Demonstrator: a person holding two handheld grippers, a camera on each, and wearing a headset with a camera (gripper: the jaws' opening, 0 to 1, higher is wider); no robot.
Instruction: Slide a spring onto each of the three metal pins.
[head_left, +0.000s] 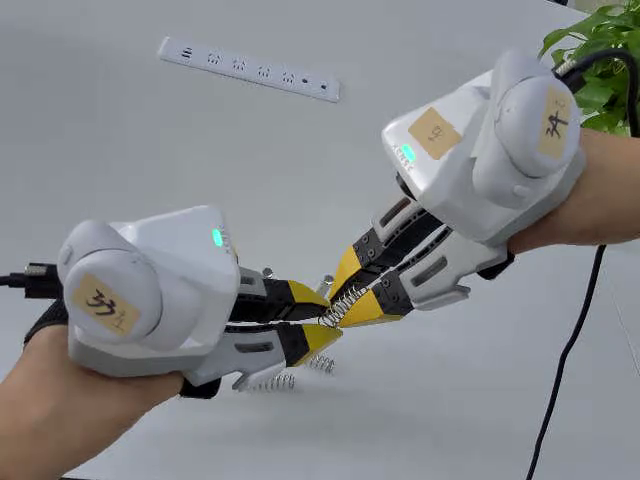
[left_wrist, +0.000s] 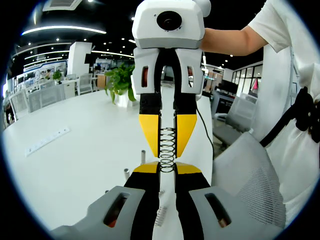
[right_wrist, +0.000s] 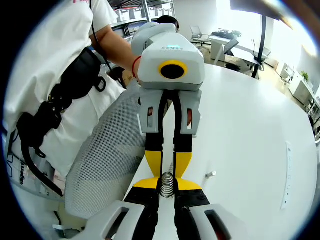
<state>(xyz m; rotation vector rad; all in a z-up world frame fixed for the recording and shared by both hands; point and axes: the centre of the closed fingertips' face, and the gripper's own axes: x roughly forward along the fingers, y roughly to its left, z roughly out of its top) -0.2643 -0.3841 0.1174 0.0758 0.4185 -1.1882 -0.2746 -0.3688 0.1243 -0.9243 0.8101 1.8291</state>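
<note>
Gripping one end of a spring (left_wrist: 167, 146): left gripper (left_wrist: 167, 167), fingers closed to a narrow gap around it. Right gripper (right_wrist: 168, 184) meets it tip to tip, fingers pinched on the same spring, which hangs in the air above the bench (head_left: 120, 160). Loose spring (head_left: 272, 381) and second loose spring (head_left: 322, 363) lie on the bench under the left fingers. Just behind the tips stand one pin (head_left: 267, 272) and a second pin (head_left: 327, 281). Power strip (head_left: 250, 68) lies well beyond
</note>
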